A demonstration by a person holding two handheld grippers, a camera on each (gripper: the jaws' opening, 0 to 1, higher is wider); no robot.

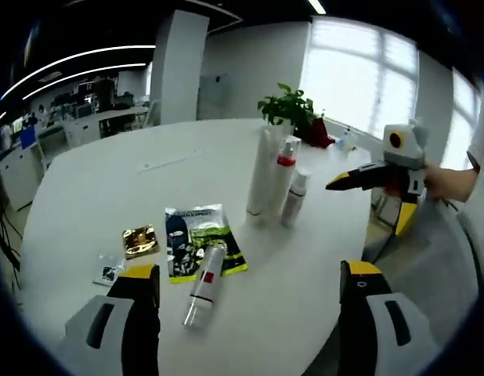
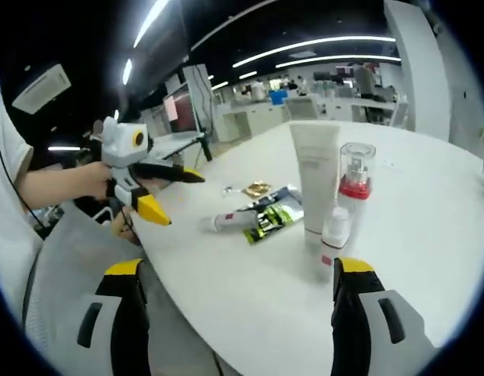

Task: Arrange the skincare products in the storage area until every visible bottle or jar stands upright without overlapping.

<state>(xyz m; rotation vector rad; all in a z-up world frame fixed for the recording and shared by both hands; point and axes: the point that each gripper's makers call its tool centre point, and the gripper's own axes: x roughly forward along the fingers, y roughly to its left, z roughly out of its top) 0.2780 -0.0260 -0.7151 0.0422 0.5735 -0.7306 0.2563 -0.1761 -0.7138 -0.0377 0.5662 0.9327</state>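
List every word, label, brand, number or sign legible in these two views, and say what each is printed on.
No text can be read.
Green and black sachet: printing, too blurred.
Lying bottle: red label patch, no letters legible.
Tall white tube: faint marks, too small.
Red-collared spray bottle: nothing legible.
Small white bottle: faint marks, unreadable.
Gold packet: no text discernible.

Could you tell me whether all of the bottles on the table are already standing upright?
No, in the left gripper view one small bottle lies on its side, partly across a flat packet, while three others stand upright.
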